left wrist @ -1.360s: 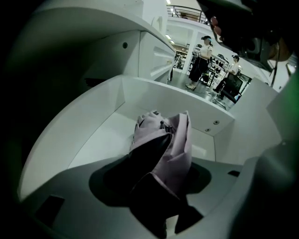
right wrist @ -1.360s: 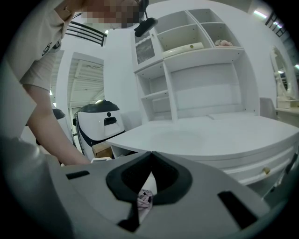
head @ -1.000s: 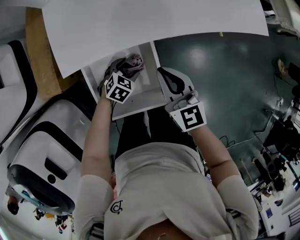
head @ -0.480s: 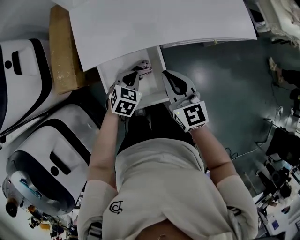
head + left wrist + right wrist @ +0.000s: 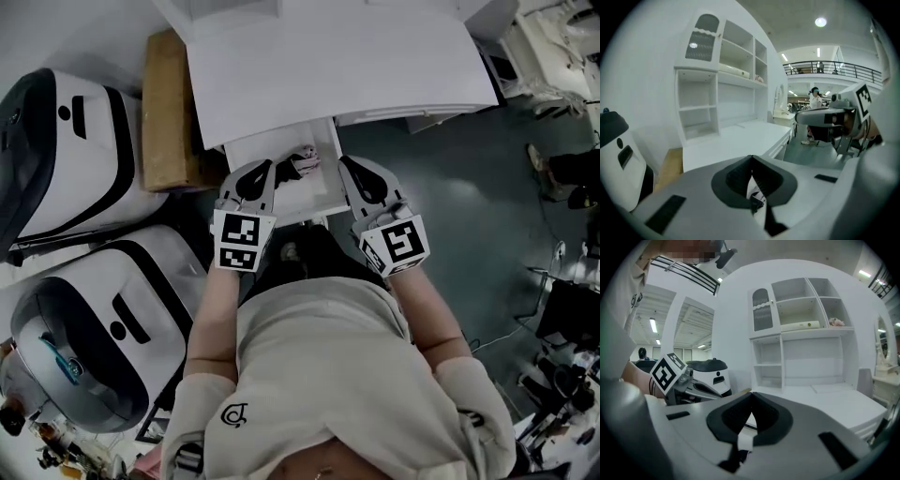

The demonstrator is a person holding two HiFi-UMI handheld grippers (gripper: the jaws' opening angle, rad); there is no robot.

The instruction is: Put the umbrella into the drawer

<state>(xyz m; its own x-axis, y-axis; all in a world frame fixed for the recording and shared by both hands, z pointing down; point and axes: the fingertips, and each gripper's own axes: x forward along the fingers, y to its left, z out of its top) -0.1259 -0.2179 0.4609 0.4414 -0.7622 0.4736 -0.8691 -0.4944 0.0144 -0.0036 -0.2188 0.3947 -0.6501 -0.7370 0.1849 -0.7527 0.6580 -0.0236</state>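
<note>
The folded umbrella (image 5: 302, 161), a dark and pinkish bundle, lies in the open white drawer (image 5: 302, 195) under the desk. My left gripper (image 5: 261, 169) hangs above the drawer's left part, shut with nothing in it, just left of the umbrella and apart from it. Over the drawer's right edge is my right gripper (image 5: 354, 167), also shut and empty. In the left gripper view the jaws of the left gripper (image 5: 751, 158) meet, and a bit of the umbrella (image 5: 755, 197) shows below them. The right gripper view shows the right gripper (image 5: 751, 395) with its jaws together.
The white desk top (image 5: 328, 66) juts over the drawer, with a shelf unit (image 5: 801, 333) on it. A cardboard box (image 5: 169, 112) and two white-and-black machines (image 5: 66, 150) (image 5: 94, 328) stand at the left. Dark floor (image 5: 450, 178) lies to the right.
The left gripper was down at the umbrella in the drawer; it has lifted away empty and the umbrella stays in the drawer. The right gripper rose too.
</note>
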